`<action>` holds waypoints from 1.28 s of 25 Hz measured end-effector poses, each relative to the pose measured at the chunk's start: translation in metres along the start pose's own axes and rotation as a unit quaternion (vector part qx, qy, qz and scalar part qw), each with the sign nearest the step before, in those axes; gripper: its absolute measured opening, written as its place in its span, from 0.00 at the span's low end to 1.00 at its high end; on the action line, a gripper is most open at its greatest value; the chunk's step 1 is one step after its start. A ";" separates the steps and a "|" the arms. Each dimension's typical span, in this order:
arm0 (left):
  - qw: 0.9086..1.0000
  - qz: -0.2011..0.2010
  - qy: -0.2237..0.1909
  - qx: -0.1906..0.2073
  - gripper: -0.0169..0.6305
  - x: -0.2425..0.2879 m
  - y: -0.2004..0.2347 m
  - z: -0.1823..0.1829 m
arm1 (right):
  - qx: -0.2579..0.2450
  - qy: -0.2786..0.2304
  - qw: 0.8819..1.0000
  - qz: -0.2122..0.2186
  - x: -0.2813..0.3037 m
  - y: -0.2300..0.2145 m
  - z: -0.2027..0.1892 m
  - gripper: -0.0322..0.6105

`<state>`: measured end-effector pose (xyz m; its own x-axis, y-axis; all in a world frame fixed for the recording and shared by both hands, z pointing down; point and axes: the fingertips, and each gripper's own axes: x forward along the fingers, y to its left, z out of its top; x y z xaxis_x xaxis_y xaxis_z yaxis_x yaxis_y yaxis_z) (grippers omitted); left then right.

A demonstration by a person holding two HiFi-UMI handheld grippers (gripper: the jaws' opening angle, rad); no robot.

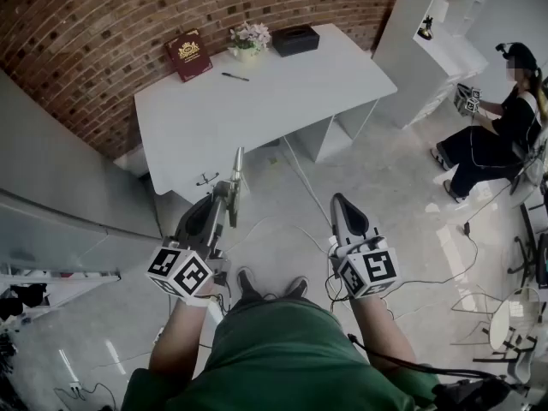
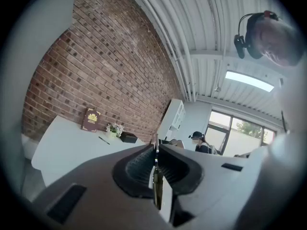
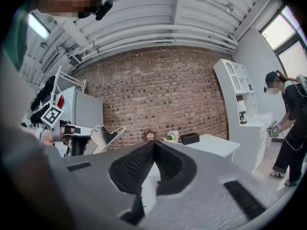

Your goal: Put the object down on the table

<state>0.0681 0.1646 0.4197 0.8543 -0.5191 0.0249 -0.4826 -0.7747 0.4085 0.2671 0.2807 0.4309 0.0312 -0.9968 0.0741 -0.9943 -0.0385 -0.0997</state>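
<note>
My left gripper (image 1: 231,192) is shut on a thin flat silver metal piece (image 1: 237,168) that sticks up past the fingertips, just in front of the white table (image 1: 257,110). In the left gripper view the piece (image 2: 156,181) shows edge-on between the closed pads of the left gripper (image 2: 155,150). From the right gripper view the metal piece (image 3: 106,134) looks like an angular plate at the left. My right gripper (image 1: 341,200) is held over the floor. It (image 3: 154,145) is shut with nothing in it.
On the table's far side lie a red book (image 1: 189,55), a flower pot (image 1: 248,39), a black box (image 1: 295,39) and a pen (image 1: 235,77). A grey cabinet (image 1: 60,195) stands left, white shelves (image 1: 445,15) right. A seated person (image 1: 497,135) and floor cables (image 1: 445,281) are to the right.
</note>
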 end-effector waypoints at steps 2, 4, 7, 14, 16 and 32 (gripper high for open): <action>1.000 0.002 0.003 0.001 0.06 -0.010 0.003 0.009 | -0.010 0.002 1.000 -0.006 -0.002 0.011 0.003 0.05; 1.000 -0.005 -0.004 -0.001 0.06 -0.019 0.008 0.018 | -0.014 0.003 1.000 -0.012 -0.004 0.022 0.006 0.05; 1.000 -0.017 -0.024 -0.001 0.06 -0.029 0.019 0.036 | -0.009 -0.001 1.000 -0.012 -0.001 0.037 0.014 0.05; 0.998 -0.027 -0.059 -0.010 0.06 -0.050 0.055 0.073 | -0.011 -0.007 1.000 -0.027 0.010 0.064 0.027 0.05; 0.998 -0.026 -0.061 -0.011 0.06 -0.056 0.067 0.081 | -0.019 -0.006 0.999 -0.031 0.016 0.075 0.031 0.05; 0.998 0.000 -0.066 -0.023 0.06 -0.106 0.163 0.095 | -0.045 0.018 0.999 -0.005 0.073 0.164 0.023 0.05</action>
<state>-0.1195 0.0595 0.3971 0.8200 -0.5644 -0.0950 -0.4702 -0.7589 0.4506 0.1083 0.2004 0.3975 0.0395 -0.9932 0.1099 -0.9991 -0.0408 -0.0097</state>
